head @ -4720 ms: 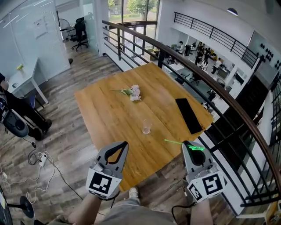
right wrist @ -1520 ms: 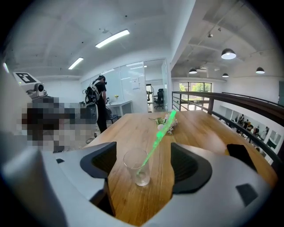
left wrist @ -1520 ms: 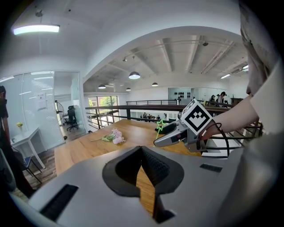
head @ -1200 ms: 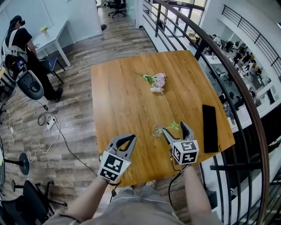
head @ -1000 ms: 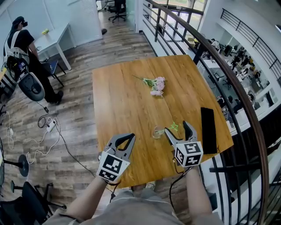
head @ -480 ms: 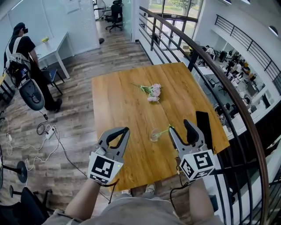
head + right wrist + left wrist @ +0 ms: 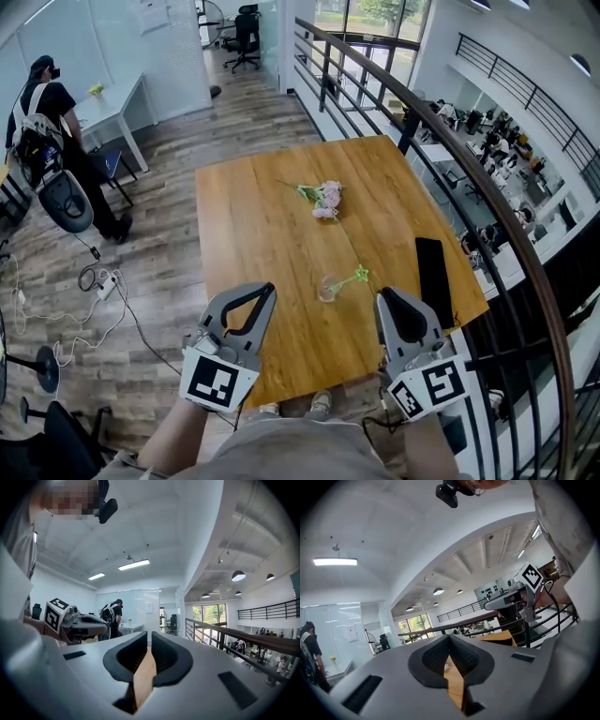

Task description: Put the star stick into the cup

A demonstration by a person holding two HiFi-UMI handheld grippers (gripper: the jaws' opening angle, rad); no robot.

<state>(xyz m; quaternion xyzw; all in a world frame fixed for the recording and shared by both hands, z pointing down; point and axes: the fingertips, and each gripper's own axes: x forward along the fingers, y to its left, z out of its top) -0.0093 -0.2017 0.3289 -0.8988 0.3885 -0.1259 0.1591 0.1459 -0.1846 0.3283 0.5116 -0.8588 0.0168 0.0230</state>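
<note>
The clear cup (image 7: pixel 327 288) stands upright on the wooden table (image 7: pixel 253 225). The green star stick (image 7: pixel 352 277) stands in it and leans right, its star end over the rim. My right gripper (image 7: pixel 382 296) hangs near the table's front edge, right of the cup and apart from it. Its jaws are closing, nearly together, with nothing between them (image 7: pixel 149 635). My left gripper (image 7: pixel 268 289) is held at the front left, shut and empty (image 7: pixel 450 637). Both gripper views point up and over the table, and neither shows the cup.
A pink flower sprig (image 7: pixel 323 197) lies at mid table. A black flat slab (image 7: pixel 433 268) lies by the right edge. A railing (image 7: pixel 450 141) runs past the table's right side. A person (image 7: pixel 47 98) stands at a white desk far left.
The right gripper's jaws have gone from wide open to nearly together, and it has drawn back from the cup toward me. The star stick stays in the cup. The left gripper has barely moved.
</note>
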